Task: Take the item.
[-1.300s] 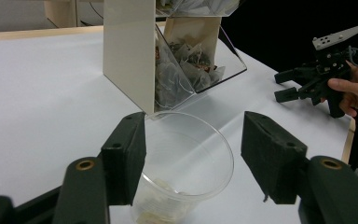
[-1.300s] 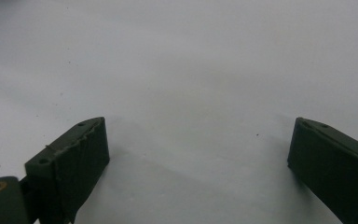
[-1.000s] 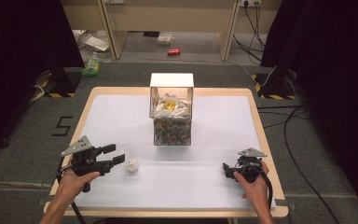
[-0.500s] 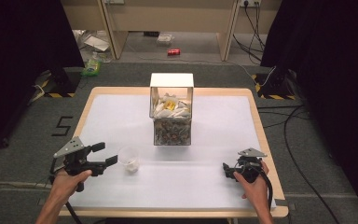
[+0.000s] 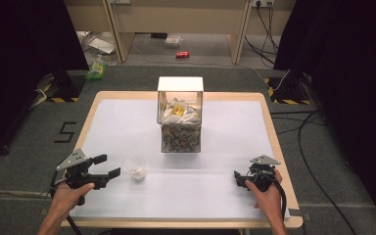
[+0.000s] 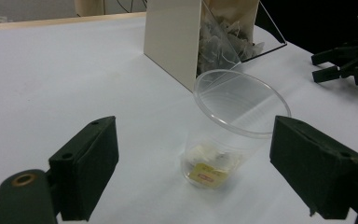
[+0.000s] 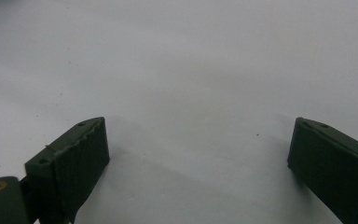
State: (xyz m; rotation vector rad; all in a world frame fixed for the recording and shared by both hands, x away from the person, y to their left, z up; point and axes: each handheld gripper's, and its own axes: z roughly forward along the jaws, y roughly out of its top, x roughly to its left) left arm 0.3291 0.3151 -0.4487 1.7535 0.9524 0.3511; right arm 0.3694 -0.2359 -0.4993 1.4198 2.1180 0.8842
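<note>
The cup (image 5: 134, 166) stands upright on the table (image 5: 225, 137), near its front left, with a tea bag (image 6: 208, 173) lying in its bottom. We read it as the thing in hand: a clear plastic cup, set down in front of the box (image 5: 180, 120) of tea bags and well apart from it.

Just to its left hangs our left gripper (image 5: 108, 166), jaws spread wide and touching nothing. A second ago this gripper was closer in beside the cup with its jaws narrower; they have just been opening, and the hand has drawn back toward the table's left edge. The left gripper view shows the cup beyond the tips, not between them (so nothing is gripped).

That tells us the cup has been let go and stands on its own. One bag looks delivered, and the step seems closed.

Our right gripper (image 5: 241, 178) rests near the front right, in the same spot as before, jaws wide over bare table.
</note>
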